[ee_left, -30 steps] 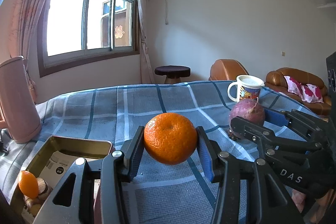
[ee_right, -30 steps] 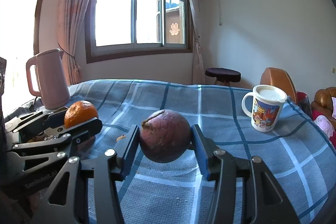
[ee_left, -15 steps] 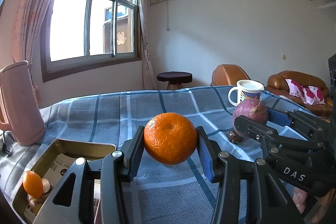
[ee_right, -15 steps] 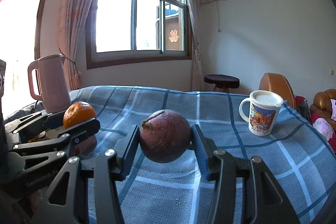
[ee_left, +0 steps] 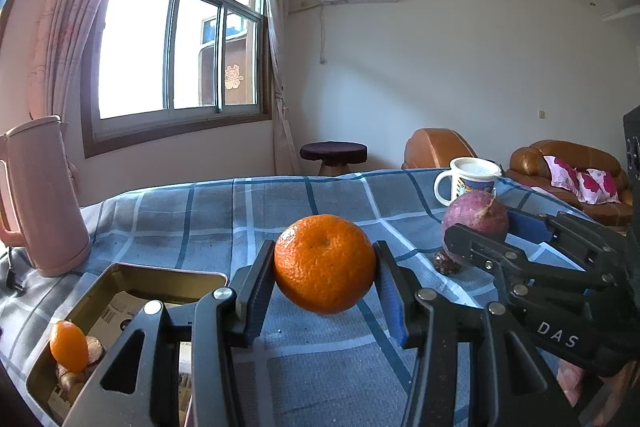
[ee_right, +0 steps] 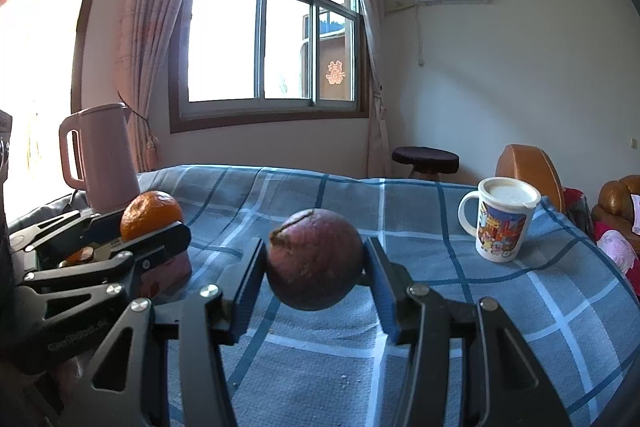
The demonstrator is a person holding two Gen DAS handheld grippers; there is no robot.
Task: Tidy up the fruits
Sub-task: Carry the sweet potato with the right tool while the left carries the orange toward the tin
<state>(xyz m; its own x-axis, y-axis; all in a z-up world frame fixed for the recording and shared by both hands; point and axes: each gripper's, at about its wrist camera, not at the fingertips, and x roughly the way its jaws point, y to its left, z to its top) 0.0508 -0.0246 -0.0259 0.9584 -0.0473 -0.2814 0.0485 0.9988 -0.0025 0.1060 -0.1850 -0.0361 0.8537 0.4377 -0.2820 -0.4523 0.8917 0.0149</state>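
Note:
My left gripper [ee_left: 325, 269] is shut on an orange [ee_left: 325, 263], held above the blue checked cloth. The same orange [ee_right: 150, 214] shows at the left of the right wrist view. My right gripper [ee_right: 315, 261] is shut on a round purple-brown fruit [ee_right: 315, 259], also lifted off the cloth; this fruit [ee_left: 474, 223] appears at the right of the left wrist view. A gold metal tin [ee_left: 160, 277] lies open at lower left, with a small orange fruit [ee_left: 69, 345] and papers inside. A small dark fruit [ee_left: 446, 263] rests on the cloth under the right gripper.
A pink kettle [ee_left: 40, 195] stands at the left edge of the table. A white printed mug [ee_right: 502, 221] with a lid stands at the right. Beyond the table are a dark stool [ee_left: 333, 155] and brown sofas [ee_left: 560, 167].
Both views have tipped up slightly, so the table sits lower in the frames. Each gripper keeps its fruit in the same hold.

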